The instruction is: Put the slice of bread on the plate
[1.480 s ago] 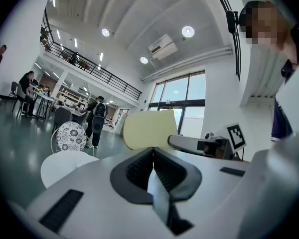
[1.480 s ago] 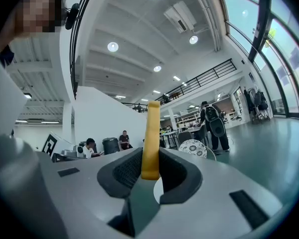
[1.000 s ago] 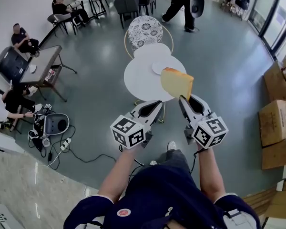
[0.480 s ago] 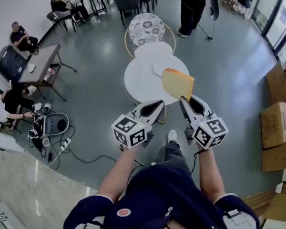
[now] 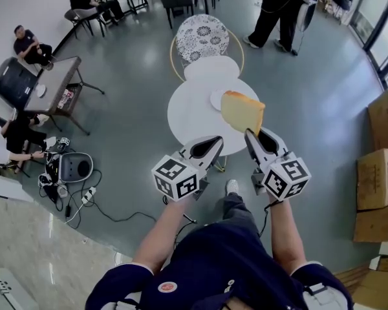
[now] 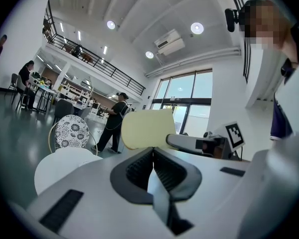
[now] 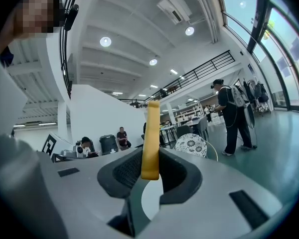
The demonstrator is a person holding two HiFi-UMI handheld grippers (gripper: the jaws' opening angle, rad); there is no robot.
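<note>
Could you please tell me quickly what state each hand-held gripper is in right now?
Left hand-held gripper: closed, holding nothing.
Right hand-held gripper: closed on the slice of bread.

Left tool (image 5: 214, 140) jaws together, right tool (image 5: 249, 134) jaws clamped, both level.

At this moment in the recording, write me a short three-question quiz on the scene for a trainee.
1. Which gripper grips the slice of bread?
2. The plate sits on: A the round white table; B the floor; C the patterned chair.
3. True or false: the left gripper has its jaws wide apart.
Key: 1 the right gripper; 2 A; 3 false, the left gripper is shut and empty.
</note>
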